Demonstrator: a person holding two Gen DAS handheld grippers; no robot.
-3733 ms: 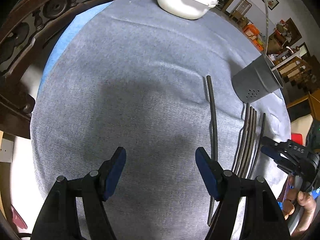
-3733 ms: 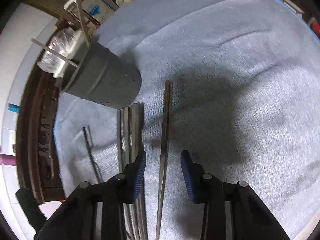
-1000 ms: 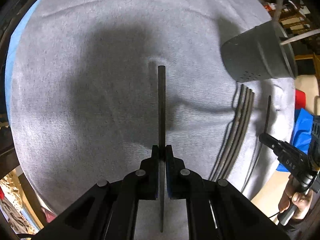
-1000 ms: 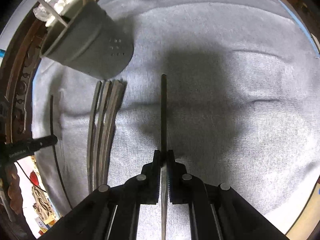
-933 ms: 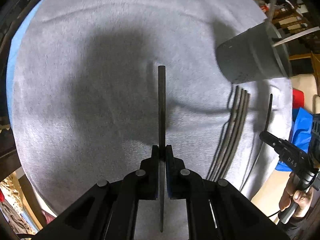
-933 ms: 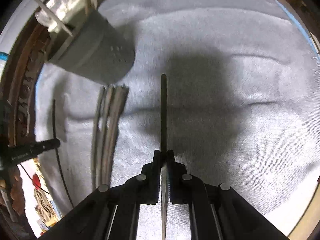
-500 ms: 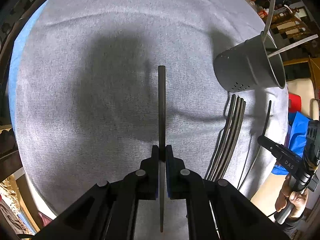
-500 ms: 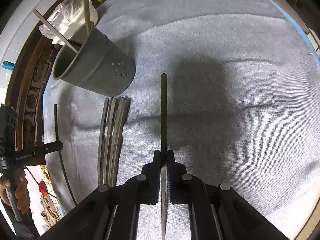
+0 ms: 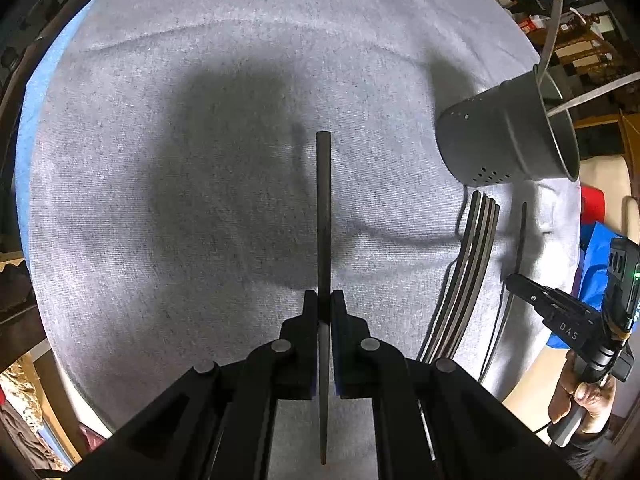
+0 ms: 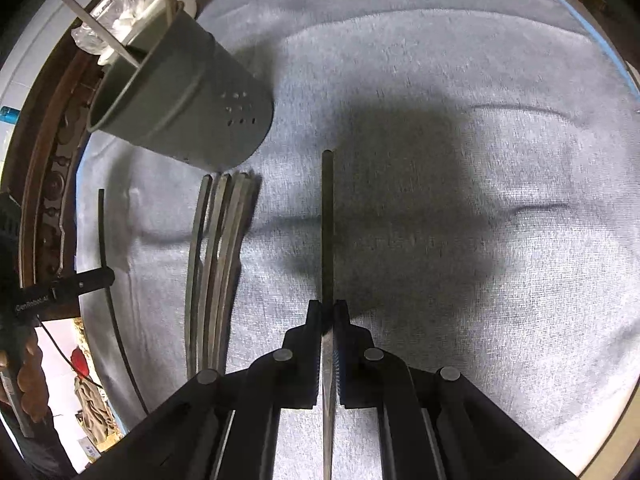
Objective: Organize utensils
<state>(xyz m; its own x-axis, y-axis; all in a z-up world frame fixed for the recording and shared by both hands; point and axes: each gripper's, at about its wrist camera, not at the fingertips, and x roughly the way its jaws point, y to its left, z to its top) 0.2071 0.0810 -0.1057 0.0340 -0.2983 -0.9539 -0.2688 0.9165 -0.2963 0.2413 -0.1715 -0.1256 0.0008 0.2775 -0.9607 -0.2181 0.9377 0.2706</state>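
left hand-held gripper (image 9: pixel 324 300): pinching a dark chopstick (image 9: pixel 323 216) mid-shaft, lifted above the cloth left of the grey holder (image 9: pixel 508 140) | right hand-held gripper (image 10: pixel 328 308): pinching another chopstick (image 10: pixel 327 224) right of the holder | handling: likely light, stiff, slick; a mid-shaft grip limits swivel | remaining chopsticks (image 10: pixel 218 264) just below the holder

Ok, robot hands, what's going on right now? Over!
Left gripper shut on a chopstick. Right gripper shut on another chopstick. Gray cup waiting; loose chopsticks beside it. Nothing blocking.

Utensil holder (image 10: pixel 180 108) on the cloth-covered counter (image 10: pixel 440 60), bundle of chopsticks (image 10: pixel 218 264) just before it, single chopstick (image 10: pixel 105 264) left of bundle.
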